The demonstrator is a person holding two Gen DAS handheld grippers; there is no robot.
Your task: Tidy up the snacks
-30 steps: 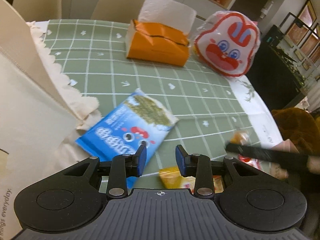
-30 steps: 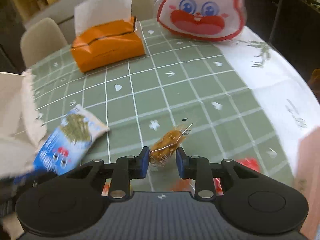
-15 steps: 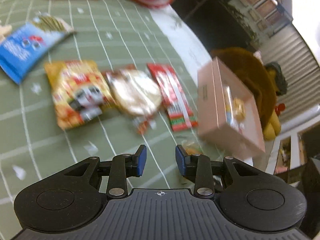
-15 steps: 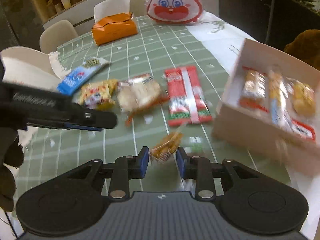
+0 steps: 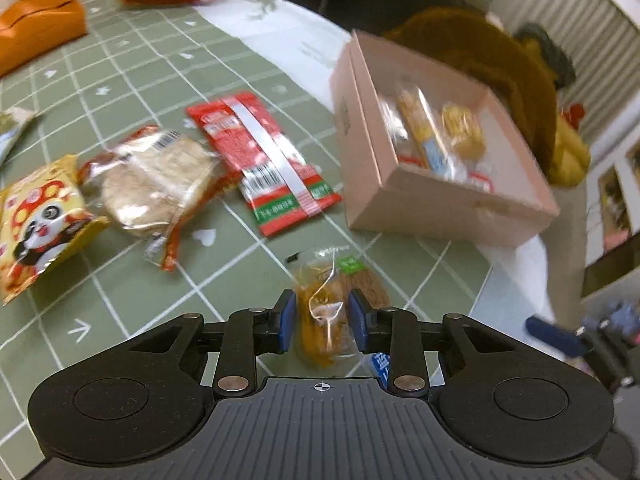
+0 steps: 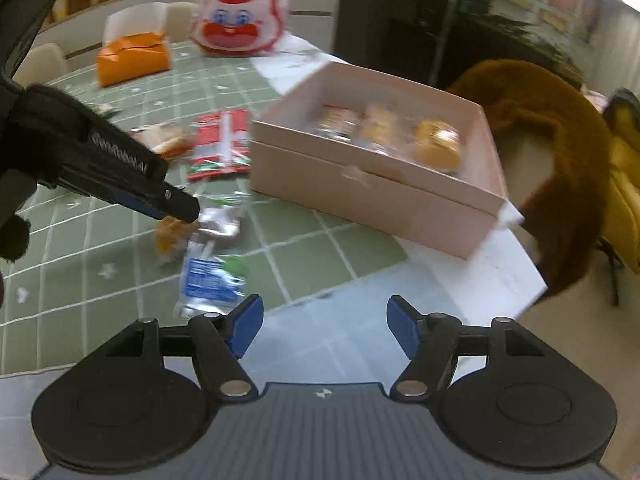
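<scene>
A pink box (image 5: 440, 208) holding several wrapped snacks stands at the table's right edge; it also shows in the right wrist view (image 6: 360, 196). My left gripper (image 5: 322, 320) has its jaws around a clear-wrapped orange-brown snack (image 5: 324, 320) lying on the green tablecloth; whether the pads press it I cannot tell. In the right wrist view the left gripper (image 6: 176, 206) is over that snack (image 6: 172, 234). A blue-labelled packet (image 6: 210, 280) lies beside it. My right gripper (image 6: 324, 326) is open and empty over the table's near edge.
A red packet (image 5: 260, 160), a round cracker pack (image 5: 156, 184) and a yellow panda bag (image 5: 36, 224) lie to the left. An orange tissue box (image 6: 132, 58) and a rabbit bag (image 6: 236, 28) stand at the back. A brown plush (image 6: 560, 140) lies to the right.
My right gripper has opened, let go of the orange-brown snack and drawn back to the table edge. My left gripper has swung from the blue packet to that snack.
</scene>
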